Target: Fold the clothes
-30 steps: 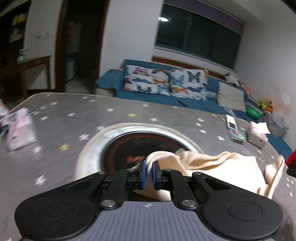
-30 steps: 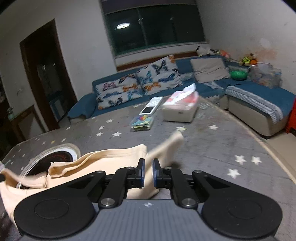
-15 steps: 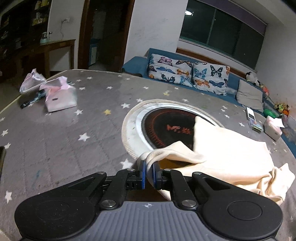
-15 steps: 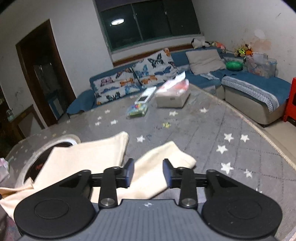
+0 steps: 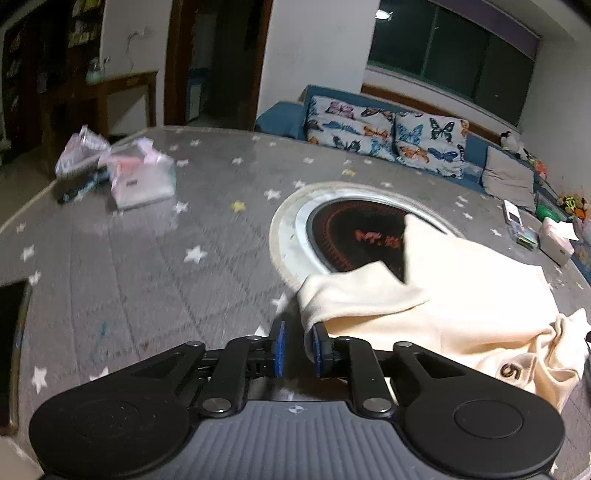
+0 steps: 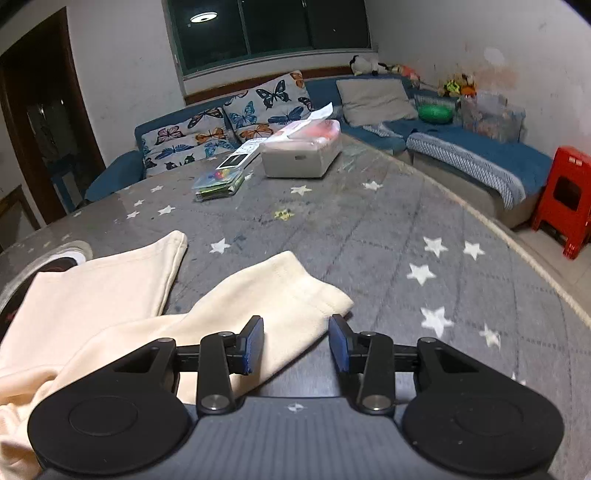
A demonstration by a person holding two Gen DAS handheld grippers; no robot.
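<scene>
The setting is a home living room at night. Indicators: a blue corner sofa [image 6: 461, 147] with butterfly cushions [image 5: 388, 129], a dark window [image 6: 273, 29], a tissue box [image 6: 301, 153], a red stool [image 6: 563, 199] and a wooden doorway [image 5: 214, 62]

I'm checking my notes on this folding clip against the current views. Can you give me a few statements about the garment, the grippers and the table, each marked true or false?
1. The right gripper is clamped on a sleeve. False: its jaws stand wide apart, with the cream garment lying loose on the table.
2. The garment partly covers the round cooktop set in the table. True.
3. The left gripper is open. True: there is a gap between its blue pads.
4. The tissue box sits on top of the garment. False: it stands apart, at the far side of the table.
5. A red stool stands on the floor beside the table. True.
</scene>
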